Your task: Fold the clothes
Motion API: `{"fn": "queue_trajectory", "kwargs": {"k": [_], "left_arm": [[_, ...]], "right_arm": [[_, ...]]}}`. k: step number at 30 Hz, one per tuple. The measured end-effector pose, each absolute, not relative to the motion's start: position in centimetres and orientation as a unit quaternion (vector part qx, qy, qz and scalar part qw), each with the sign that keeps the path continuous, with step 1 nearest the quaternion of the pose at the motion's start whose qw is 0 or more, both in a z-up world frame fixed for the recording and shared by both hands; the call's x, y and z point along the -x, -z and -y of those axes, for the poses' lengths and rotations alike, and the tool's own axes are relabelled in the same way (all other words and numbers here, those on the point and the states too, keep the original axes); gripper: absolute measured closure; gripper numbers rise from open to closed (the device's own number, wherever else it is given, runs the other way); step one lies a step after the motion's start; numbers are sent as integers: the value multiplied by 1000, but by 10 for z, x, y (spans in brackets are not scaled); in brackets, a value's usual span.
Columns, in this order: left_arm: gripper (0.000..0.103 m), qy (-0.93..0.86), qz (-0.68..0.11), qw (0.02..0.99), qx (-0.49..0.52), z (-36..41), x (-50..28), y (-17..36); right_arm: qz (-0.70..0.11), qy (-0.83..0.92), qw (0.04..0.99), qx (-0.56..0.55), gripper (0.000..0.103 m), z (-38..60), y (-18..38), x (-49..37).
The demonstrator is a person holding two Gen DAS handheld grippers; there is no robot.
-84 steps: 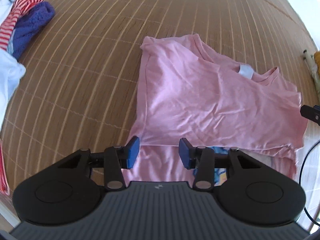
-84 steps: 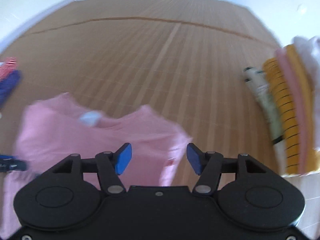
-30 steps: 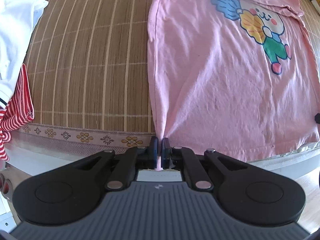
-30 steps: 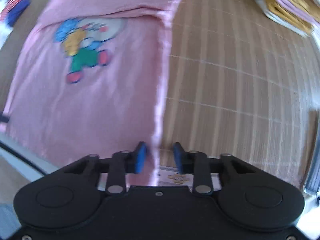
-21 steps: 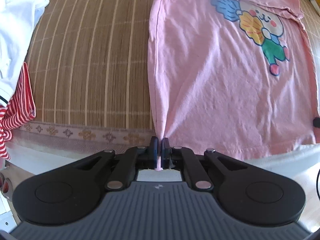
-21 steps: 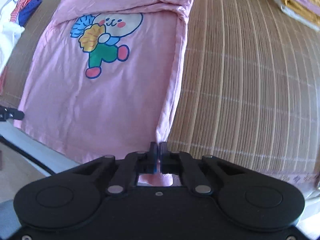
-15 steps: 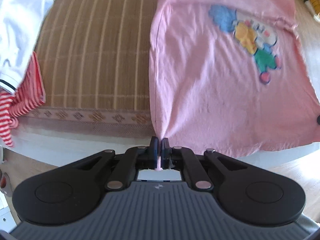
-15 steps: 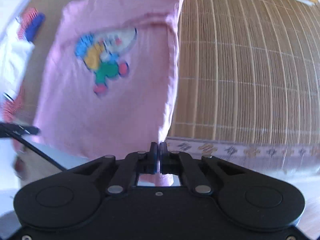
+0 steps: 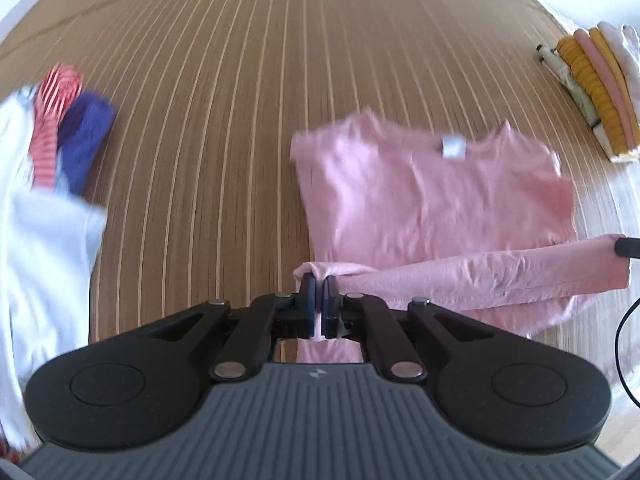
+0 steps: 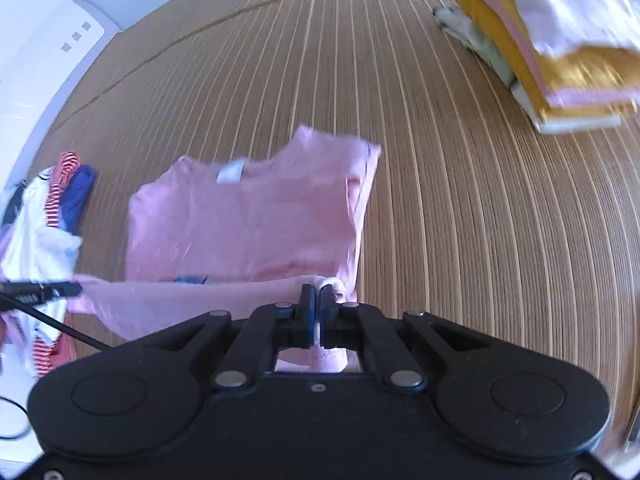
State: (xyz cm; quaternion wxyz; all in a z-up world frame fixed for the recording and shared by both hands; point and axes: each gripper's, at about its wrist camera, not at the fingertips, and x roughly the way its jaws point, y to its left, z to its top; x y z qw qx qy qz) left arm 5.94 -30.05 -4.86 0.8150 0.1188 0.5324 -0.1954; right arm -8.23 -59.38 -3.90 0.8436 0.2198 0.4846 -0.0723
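Pink cotton is pinched at both lower corners: the left gripper [image 9: 319,304] is clenched on one hem corner of the pink T-shirt [image 9: 432,196] and the right gripper [image 10: 317,312] is clenched on the other, so the hem hangs as a raised band between them. The collar end lies flat on the bamboo mat [image 9: 240,120], with the white neck label [image 9: 453,147] facing up, between the loose heap of unfolded clothes [image 9: 48,184] on the left and the folded stack [image 10: 560,52] at the far right.

The step in hand looks like folding the hem up toward the collar. To do it well, both hands should travel forward together at the same height, keeping the hem taut enough that it stays straight (slack in the middle would leave a sagging crease). The corners should come down on the shoulders, edges matched at both sides, before either grip lets go. Lowering gently matters, since thin jersey slides and bunches easily on the smooth mat
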Motion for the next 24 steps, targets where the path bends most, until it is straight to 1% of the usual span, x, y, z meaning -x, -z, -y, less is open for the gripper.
{"fn": "queue_trajectory", "kwargs": {"k": [3, 8, 14, 15, 16, 17, 18, 19, 20, 24], "left_arm": [[99, 199, -522, 819, -126, 310, -80, 47], [99, 205, -518, 822, -120, 320, -116, 48], [98, 194, -538, 813, -108, 332, -152, 72], [92, 192, -539, 813, -107, 332, -156, 74], [77, 190, -539, 814, -106, 332, -161, 76], [68, 187, -541, 814, -99, 330, -166, 76], [53, 181, -540, 817, -93, 325, -169, 75], [51, 175, -539, 820, -86, 320, -173, 74], [51, 172, -540, 820, -83, 316, -176, 72], [52, 202, -550, 805, -98, 311, -169, 63]], "right_arm": [[-483, 85, 848, -199, 100, 599, 45, 60], [-481, 98, 847, -204, 100, 617, 54, 37], [-481, 116, 836, -235, 99, 638, 70, 6], [-482, 118, 835, -237, 98, 640, 74, 2], [-481, 123, 835, -237, 96, 644, 76, -3], [-478, 130, 836, -237, 96, 648, 76, -5], [-473, 139, 837, -238, 92, 652, 74, -7], [-469, 148, 837, -241, 88, 657, 72, -7], [-464, 156, 838, -242, 87, 663, 68, -6], [-459, 110, 843, -259, 87, 673, 57, 2]]}}
